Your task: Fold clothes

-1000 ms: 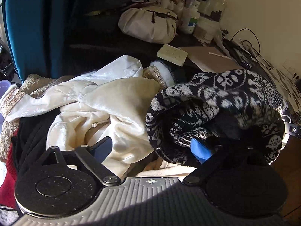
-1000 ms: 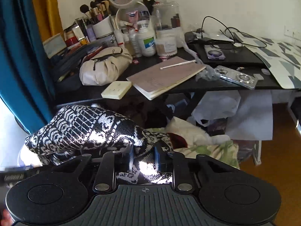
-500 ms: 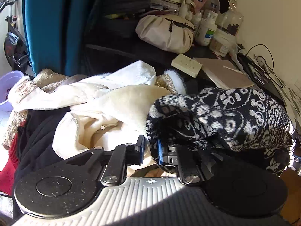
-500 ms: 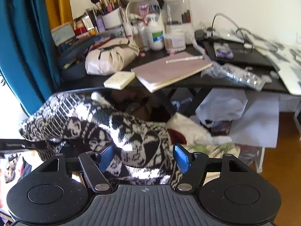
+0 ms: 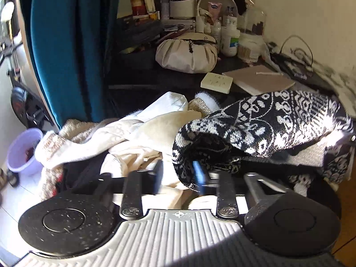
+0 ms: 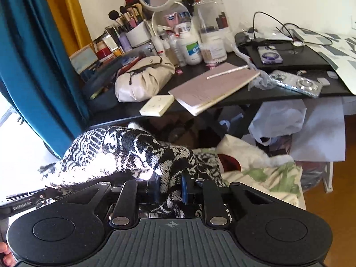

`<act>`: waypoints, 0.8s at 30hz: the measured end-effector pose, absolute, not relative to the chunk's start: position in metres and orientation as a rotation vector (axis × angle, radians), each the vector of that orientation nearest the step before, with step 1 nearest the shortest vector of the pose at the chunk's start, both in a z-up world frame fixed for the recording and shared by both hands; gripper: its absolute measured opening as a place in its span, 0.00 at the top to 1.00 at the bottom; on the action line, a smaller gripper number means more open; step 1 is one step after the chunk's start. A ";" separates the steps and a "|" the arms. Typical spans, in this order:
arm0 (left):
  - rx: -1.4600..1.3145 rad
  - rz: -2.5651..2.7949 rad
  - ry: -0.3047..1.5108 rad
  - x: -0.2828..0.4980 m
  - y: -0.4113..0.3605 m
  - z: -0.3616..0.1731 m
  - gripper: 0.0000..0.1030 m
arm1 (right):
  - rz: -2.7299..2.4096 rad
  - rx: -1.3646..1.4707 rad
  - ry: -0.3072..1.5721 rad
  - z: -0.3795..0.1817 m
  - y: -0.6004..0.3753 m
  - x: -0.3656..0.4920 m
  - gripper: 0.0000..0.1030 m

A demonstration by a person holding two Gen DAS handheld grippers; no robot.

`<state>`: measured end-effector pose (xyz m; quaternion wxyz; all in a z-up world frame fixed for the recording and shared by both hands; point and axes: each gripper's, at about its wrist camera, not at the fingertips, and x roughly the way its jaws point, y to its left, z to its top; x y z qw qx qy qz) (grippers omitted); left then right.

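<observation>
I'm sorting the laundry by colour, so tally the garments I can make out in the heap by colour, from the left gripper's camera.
Black-and-white patterned knit: 1
Cream or white pieces: at least 2, folds overlap
Beige fuzzy knit: 1
Black garment: 1
Total: about 5; more may lie hidden underneath.

Almost no readable text. White bottle [image 6: 192,50] on the black desk [image 6: 244,93] has a blue-green label with lettering, too small to make out. Pink tube [image 6: 171,20] behind it carries a dark blue oval logo (brand unreadable). Thin black bar [image 6: 20,205] at the lower left of the right wrist view bears pale embossed lettering, blurred, not legible. Notebook [image 6: 211,86] cover shows faint handwriting-like marks, unreadable. Left wrist view: same bottle [image 5: 230,43], label smeared, nothing legible.
</observation>
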<state>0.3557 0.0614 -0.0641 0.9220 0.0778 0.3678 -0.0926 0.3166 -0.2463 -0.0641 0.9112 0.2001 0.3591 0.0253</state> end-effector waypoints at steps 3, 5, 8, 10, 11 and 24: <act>0.310 -0.258 0.660 0.347 0.045 -0.058 0.25 | 0.034 0.432 0.750 -0.066 -0.246 0.310 0.84; 0.424 -0.319 0.644 0.347 0.030 -0.060 0.24 | 0.028 0.438 0.745 -0.066 -0.245 0.304 0.84; 0.626 -0.429 0.586 0.339 0.000 -0.074 0.24 | 0.028 0.439 0.733 -0.066 -0.243 0.296 0.84; 0.738 -0.463 0.504 0.328 -0.016 -0.080 0.30 | 0.038 0.424 0.726 -0.066 -0.240 0.291 0.84; 0.769 -0.491 0.477 0.323 -0.021 -0.081 0.56 | 0.043 0.415 0.722 -0.065 -0.237 0.289 0.84; 0.189 -0.433 0.480 0.337 0.061 0.005 0.89 | -0.144 0.396 0.696 -0.082 -0.253 0.254 0.40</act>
